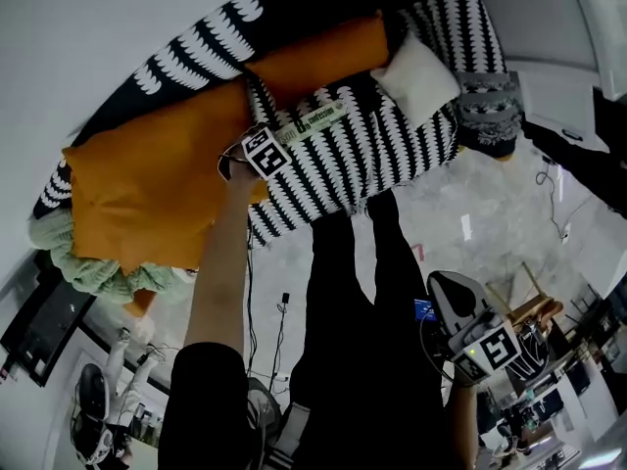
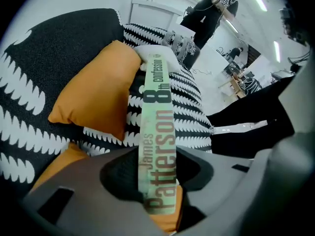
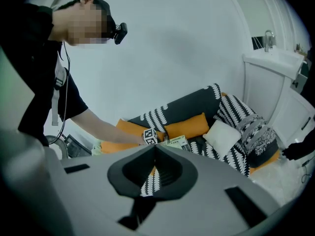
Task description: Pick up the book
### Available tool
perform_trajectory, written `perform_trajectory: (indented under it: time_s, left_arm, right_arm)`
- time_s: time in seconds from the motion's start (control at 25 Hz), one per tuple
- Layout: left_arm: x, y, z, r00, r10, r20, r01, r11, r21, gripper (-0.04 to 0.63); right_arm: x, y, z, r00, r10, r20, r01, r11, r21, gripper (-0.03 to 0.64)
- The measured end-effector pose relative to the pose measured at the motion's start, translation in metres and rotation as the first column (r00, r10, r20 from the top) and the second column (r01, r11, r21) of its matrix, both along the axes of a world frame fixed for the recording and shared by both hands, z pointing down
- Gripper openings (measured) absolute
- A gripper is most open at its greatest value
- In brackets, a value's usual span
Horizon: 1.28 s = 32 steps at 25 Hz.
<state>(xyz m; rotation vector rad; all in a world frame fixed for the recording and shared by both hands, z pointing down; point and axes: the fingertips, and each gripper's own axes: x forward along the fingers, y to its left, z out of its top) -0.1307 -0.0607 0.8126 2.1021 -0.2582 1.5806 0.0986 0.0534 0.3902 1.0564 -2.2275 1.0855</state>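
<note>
A pale green paperback book [image 1: 315, 120] has its spine [image 2: 158, 141] facing the left gripper view. My left gripper [image 1: 282, 137] is shut on its near end, jaws [image 2: 158, 193] clamped on either side of the spine. The rest of the book reaches out over the black-and-white patterned sofa [image 1: 343, 169], beside an orange cushion [image 2: 96, 95]. My right gripper [image 1: 443, 287] hangs low at the right by the person's leg, far from the sofa. Its jaws [image 3: 155, 149] are shut with nothing in them. From there the book [image 3: 177, 141] shows small on the sofa.
The sofa holds a large orange cushion [image 1: 147, 184], a long orange bolster [image 1: 318, 57], a white pillow [image 1: 416, 76] and a grey patterned pillow [image 1: 487, 106]. A green ruffled cushion [image 1: 88, 262] lies at its left end. Cables cross the pale floor [image 1: 470, 213].
</note>
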Motion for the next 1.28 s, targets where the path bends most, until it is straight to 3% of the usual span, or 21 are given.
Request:
perform_trajectory:
  time_s: [0.56,0.72,0.88,1.0,1.08,1.16,1.28]
  left_arm:
    - [0.014,0.012,-0.029,0.997,-0.081,-0.014,0.081,0.996,0.021,0.164]
    - [0.013,0.005,-0.058,0.983,-0.172,-0.067,0.173,0.985,0.017,0.164]
    - [0.009,0.001,-0.087,0.941,-0.311,-0.134,0.314,0.950,-0.003,0.164]
    - [0.008,-0.006,-0.113,0.887,-0.423,-0.183,0.428,0.904,-0.018,0.164]
    - [0.020,-0.006,-0.129,0.827,-0.512,-0.232,0.516,0.855,-0.051,0.164]
    - [0.031,-0.005,-0.150,0.733,-0.615,-0.291,0.617,0.781,-0.097,0.164]
    - [0.042,-0.006,-0.183,0.550,-0.748,-0.372,0.749,0.639,-0.175,0.164]
  right_arm:
    - [-0.001,-0.008,-0.026,1.000,-0.020,0.010,0.019,0.998,0.058,0.017]
    - [-0.002,-0.012,-0.035,0.998,-0.061,0.003,0.060,0.994,0.096,0.017]
    - [-0.011,-0.019,-0.046,0.995,-0.092,0.032,0.087,0.986,0.142,0.017]
    - [-0.012,-0.027,-0.054,0.992,-0.105,0.067,0.092,0.981,0.173,0.017]
    - [0.000,-0.029,-0.057,0.990,-0.124,0.068,0.109,0.977,0.185,0.017]
    - [0.011,-0.028,-0.061,0.987,-0.143,0.079,0.125,0.973,0.195,0.017]
    - [0.028,-0.028,-0.067,0.981,-0.168,0.098,0.143,0.965,0.220,0.017]
